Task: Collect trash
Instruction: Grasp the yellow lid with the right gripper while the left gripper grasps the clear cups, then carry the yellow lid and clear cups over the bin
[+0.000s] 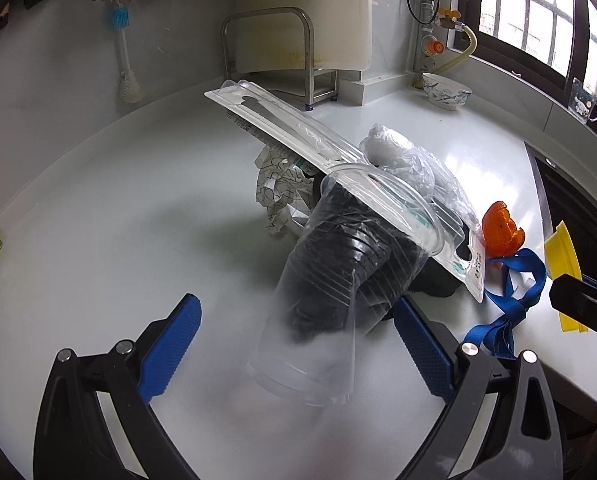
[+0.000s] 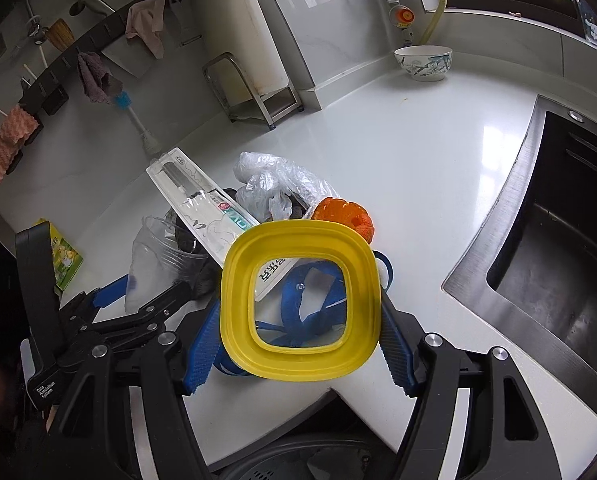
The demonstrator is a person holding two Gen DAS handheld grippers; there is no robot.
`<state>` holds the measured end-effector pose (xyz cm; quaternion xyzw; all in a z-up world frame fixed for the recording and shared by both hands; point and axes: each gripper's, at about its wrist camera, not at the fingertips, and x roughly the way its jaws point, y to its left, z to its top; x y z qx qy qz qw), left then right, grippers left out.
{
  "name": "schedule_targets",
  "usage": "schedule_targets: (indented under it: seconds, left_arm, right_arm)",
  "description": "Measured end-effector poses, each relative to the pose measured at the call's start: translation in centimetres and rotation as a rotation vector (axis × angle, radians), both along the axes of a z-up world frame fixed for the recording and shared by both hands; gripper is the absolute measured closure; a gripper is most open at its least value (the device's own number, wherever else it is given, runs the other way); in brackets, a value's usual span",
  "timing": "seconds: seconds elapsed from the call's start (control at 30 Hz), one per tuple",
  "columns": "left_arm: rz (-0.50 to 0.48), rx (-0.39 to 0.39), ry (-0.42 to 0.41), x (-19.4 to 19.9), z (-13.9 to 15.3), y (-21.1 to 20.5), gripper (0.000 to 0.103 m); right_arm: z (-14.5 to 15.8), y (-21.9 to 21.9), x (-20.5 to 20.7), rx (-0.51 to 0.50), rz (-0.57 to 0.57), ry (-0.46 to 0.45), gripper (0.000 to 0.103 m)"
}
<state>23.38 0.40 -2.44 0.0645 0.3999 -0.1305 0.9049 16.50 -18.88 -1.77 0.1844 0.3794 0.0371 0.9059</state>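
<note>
A clear plastic cup (image 1: 322, 292) with dark material inside lies tilted on the white counter (image 1: 118, 220). It sits between the fingers of my left gripper (image 1: 296, 304), which is open; the blue pads stand apart from its walls. Across the cup rests a long clear blister pack (image 1: 282, 128). Behind are crumpled paper (image 1: 278, 196), a clear plastic bag (image 1: 402, 156), an orange plastic piece (image 1: 502, 228) and a blue ribbon (image 1: 510, 300). My right gripper (image 2: 298, 308) is shut on a yellow square lid (image 2: 238, 280) with a clear centre, held above the ribbon.
A black sink (image 2: 538, 240) is set into the counter at the right. A patterned bowl (image 2: 422, 62) and a metal rack (image 2: 254, 96) stand at the back. A green card (image 2: 64, 260) lies at the left. A dark bin (image 2: 298, 464) shows below the counter's front edge.
</note>
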Motion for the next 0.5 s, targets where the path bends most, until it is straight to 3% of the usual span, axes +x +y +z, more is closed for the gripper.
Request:
schedule_targets:
  seconds: [0.1, 0.17, 0.27, 0.5]
  left_arm:
    - [-0.023, -0.013, 0.012, -0.1, -0.1, -0.1, 0.033]
    - [-0.025, -0.002, 0.008, -0.4, -0.2, -0.3, 0.037]
    - [-0.021, -0.024, -0.003, -0.9, -0.1, 0.1, 0.058]
    - [0.003, -0.045, -0.010, -1.3, 0.2, 0.7, 0.059]
  right_arm:
    - [-0.1, 0.2, -0.6, -0.008, 0.002, -0.001, 0.036]
    - [-0.2, 0.2, -1.0, 0.006, -0.001, 0.000, 0.036]
    - [-0.5, 0.1, -1.8, 0.041, -0.010, -0.006, 0.036]
    - [-0.8, 0.5, -3.8, 0.036, -0.015, 0.001, 0.036]
